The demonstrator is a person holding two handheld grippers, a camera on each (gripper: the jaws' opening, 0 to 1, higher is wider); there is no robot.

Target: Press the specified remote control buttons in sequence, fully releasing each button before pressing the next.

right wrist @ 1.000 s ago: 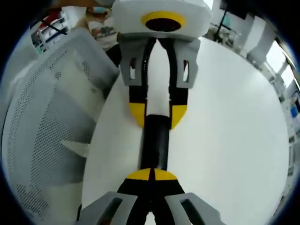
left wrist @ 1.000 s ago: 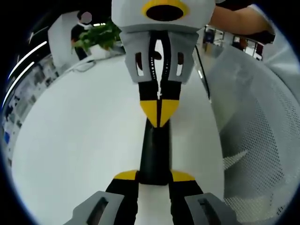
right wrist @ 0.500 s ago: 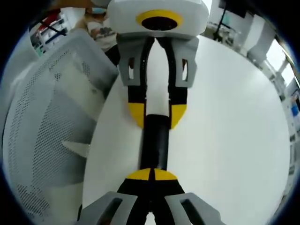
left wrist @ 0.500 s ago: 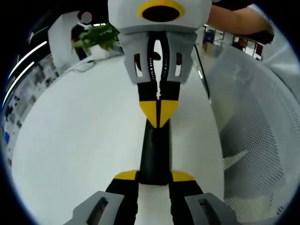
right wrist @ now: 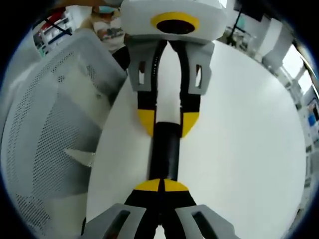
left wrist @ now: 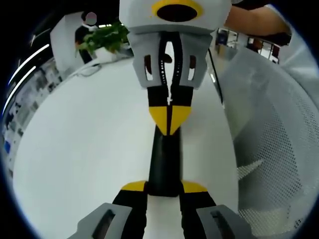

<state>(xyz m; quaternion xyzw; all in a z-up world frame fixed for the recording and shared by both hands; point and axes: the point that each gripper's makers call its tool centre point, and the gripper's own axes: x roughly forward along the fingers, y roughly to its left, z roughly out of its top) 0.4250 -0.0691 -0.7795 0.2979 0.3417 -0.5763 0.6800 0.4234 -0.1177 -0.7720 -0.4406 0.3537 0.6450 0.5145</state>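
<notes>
Your left tongs [left wrist: 164,186] are spread and pinch one end of the black remote [left wrist: 166,162], which lies on the white bench [left wrist: 89,149] close beside the edge where the mesh chair [left wrist: 279,149] stands. At the remote's far end your right tongs [left wrist: 169,117] show pressed together, their yellow tips meeting on its top face.

From the right gripper view it is the same arrangement: right tongs [right wrist: 162,185] closed at the near end of the remote [right wrist: 164,149], left tongs [right wrist: 168,117] spread around the far end.

You look to be mid-press or just touching a button; the buttons themselves are hidden, so I cannot tell which. Next, lift the closed tips fully clear, then slide along to the following button while the left holds the remote steady.
</notes>
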